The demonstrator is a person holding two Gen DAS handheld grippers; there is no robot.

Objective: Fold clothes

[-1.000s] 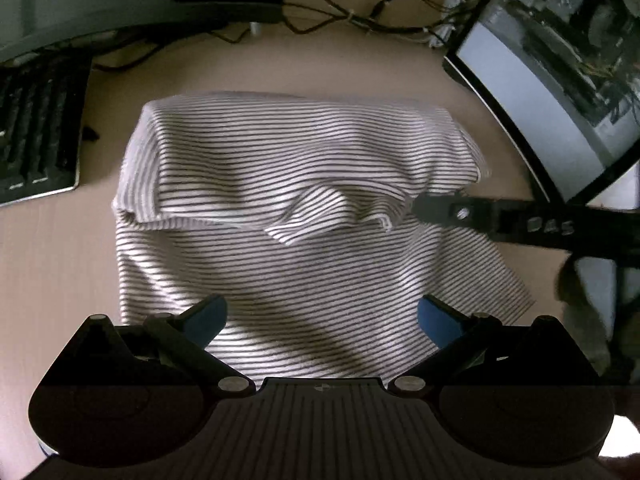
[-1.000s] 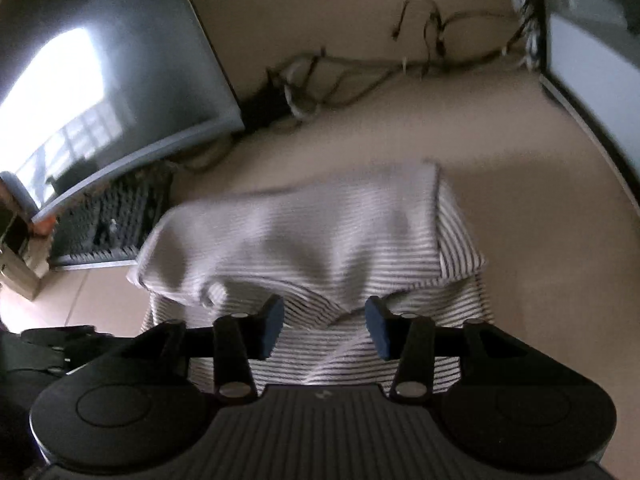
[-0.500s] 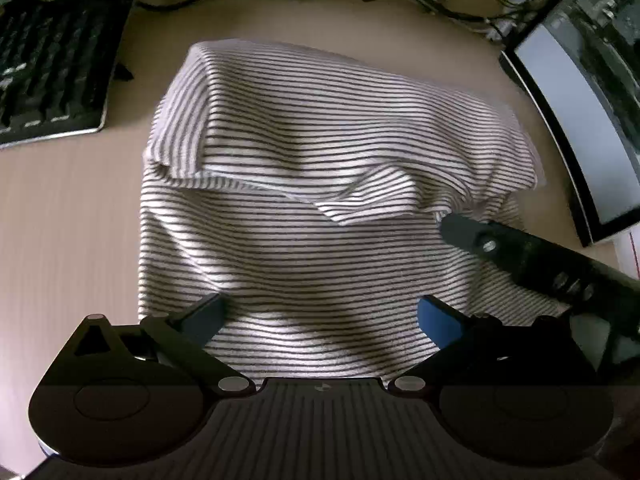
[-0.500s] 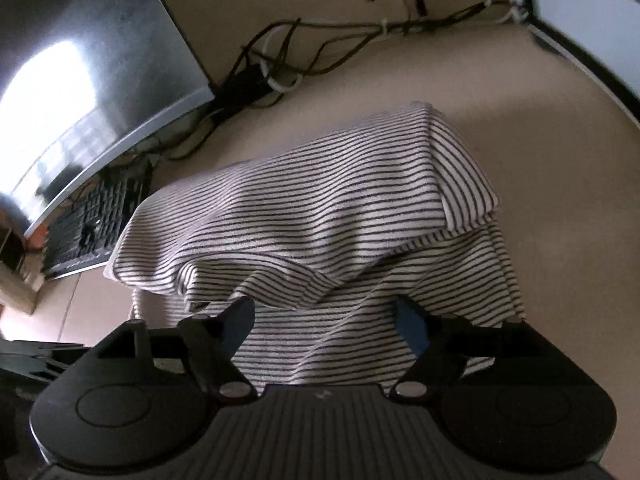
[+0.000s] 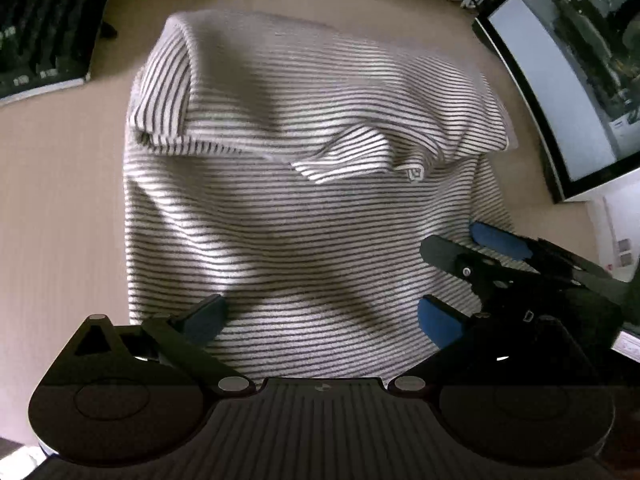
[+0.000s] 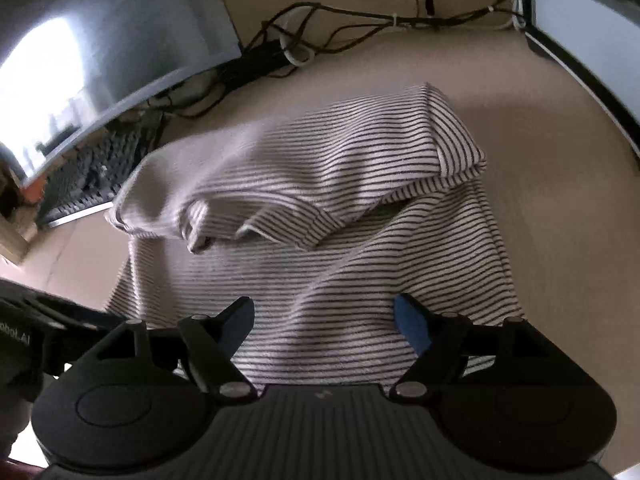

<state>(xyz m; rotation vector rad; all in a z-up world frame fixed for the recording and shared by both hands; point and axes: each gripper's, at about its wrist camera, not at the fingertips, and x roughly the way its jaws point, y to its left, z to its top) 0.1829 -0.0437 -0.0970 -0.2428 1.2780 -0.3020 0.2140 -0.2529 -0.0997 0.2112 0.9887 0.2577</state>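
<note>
A white shirt with thin dark stripes (image 5: pixel 300 240) lies on the beige desk (image 5: pixel 60 220), its far half folded over toward me into a thick top layer (image 5: pixel 320 92) with a loose cuff flap (image 5: pixel 352 160). My left gripper (image 5: pixel 322 314) hovers open over the shirt's near hem, nothing between its blue pads. My right gripper (image 6: pixel 324 316) is also open, above the near right part of the shirt (image 6: pixel 340 272). In the left wrist view the right gripper (image 5: pixel 452 240) reaches in from the right at the shirt's right edge.
A black keyboard (image 5: pixel 40 32) lies far left of the shirt, and a monitor (image 5: pixel 568 72) stands close at the far right. A second dark monitor (image 6: pixel 100 40) and a tangle of cables (image 6: pixel 360 28) sit behind the shirt.
My right gripper's jaws have spread wider and it has drawn back from the folded-over edge toward the shirt's near right side. The left wrist view has tipped and rolled slightly.
</note>
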